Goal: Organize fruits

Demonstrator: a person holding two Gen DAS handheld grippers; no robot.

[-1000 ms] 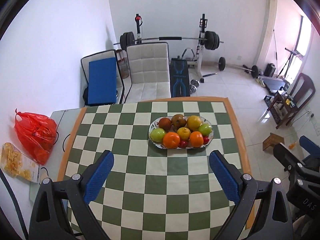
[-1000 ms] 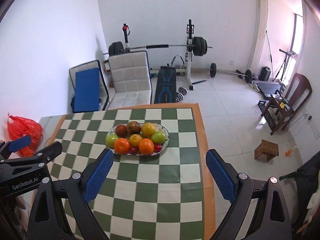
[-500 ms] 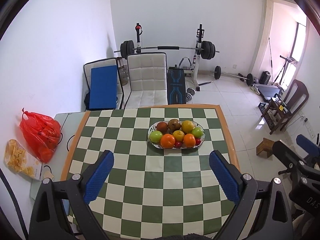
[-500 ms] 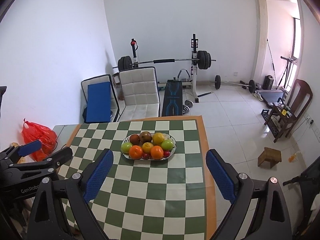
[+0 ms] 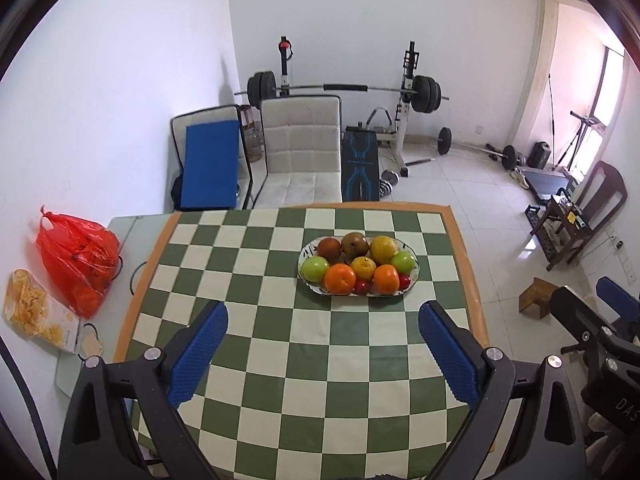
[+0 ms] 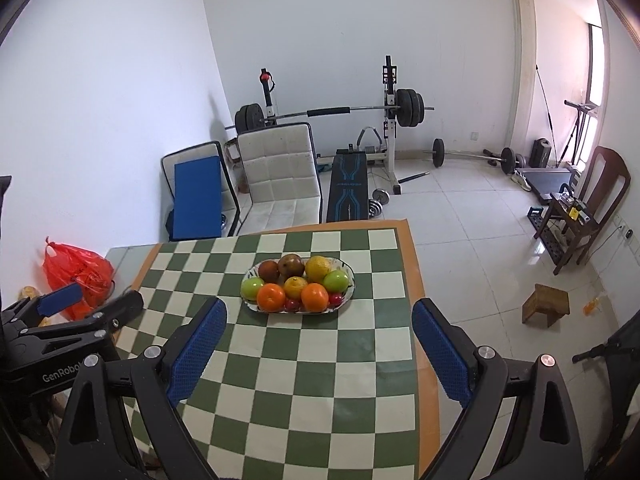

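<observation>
While both tools hang above the near half of the checkered table (image 5: 248, 364), the left gripper (image 5: 323, 344) stands spread wide with nothing between its blue pads; the right gripper (image 6: 319, 340) is likewise spread and empty; the fruits sit piled on an oval plate (image 5: 414, 276) toward the far middle of the table, well apart from both; two oranges (image 5: 340, 279) lie at the front, green apples (image 5: 314, 269) at either end; a red bag (image 5: 78, 264) rests left of the table.
</observation>
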